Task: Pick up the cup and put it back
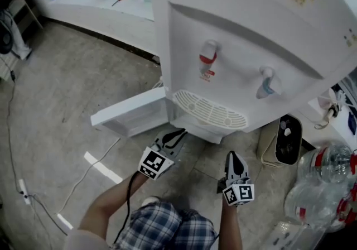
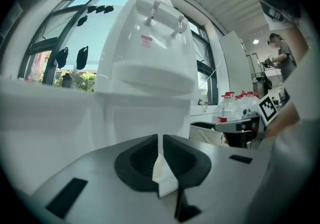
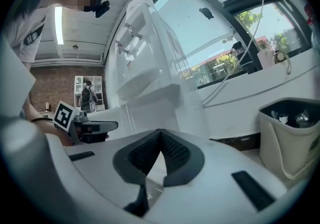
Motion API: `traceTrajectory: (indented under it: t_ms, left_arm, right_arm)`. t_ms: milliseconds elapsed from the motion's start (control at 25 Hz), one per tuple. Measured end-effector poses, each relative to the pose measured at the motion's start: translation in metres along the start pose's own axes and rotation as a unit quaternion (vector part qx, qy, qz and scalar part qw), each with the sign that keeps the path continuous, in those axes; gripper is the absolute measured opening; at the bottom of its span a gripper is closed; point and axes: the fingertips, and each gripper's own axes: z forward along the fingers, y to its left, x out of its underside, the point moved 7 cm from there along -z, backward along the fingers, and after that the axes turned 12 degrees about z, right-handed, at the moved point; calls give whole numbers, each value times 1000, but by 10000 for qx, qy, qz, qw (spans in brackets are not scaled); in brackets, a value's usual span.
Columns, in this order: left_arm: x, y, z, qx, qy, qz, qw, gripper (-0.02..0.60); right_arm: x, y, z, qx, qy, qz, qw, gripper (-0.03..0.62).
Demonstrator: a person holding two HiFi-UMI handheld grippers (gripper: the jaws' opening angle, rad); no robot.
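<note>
**Desk:** What is pictured, and where is the cup?

**Floor:** A white water dispenser (image 1: 245, 31) is framed at 12 o'clock, with its drip tray (image 1: 209, 110) just beyond both tongs. No cup can be made out in any view, and none is seen on the tray. The left gripper (image 1: 177, 134), at 7 o'clock of the tray, is clenched to a thin slit with nothing identifiable held. The right gripper (image 1: 232, 157), at 5 o'clock, is pinched together at the tips and is likewise empty.

**Desk:** What could be spoiled from here?

**Floor:** A cup met by closed jaws would likely be shoved or toppled rather than gripped, unless the jaws are parted first. The red tap (image 1: 207, 59) and blue tap (image 1: 266, 82), at 12 o'clock above the tray, could be nudged and water let out if the tongs are carried too high.
</note>
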Motion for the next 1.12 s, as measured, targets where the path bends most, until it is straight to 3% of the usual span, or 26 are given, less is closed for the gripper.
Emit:
traceTrajectory:
  t_ms: [240,640,920,1120]
  left_arm:
    - [-110,25,-64,-107,173,-10,9998,26]
    - [-348,64,-152,-285,315,-96,9991,25]
    - [-513,94,-201,-565,107,121,9983,25]
    - [-606,108,-215,-856,-205,236,9958,25]
  right_arm:
    - [-89,62,-28,243,162,199,9994,17]
    - [-305,179,-93,594,22,168,9981,17]
    - [-461,250,-139,691,-272,-111,9972,17]
    - [-551,282,-162,683,-691,-406,9944,17]
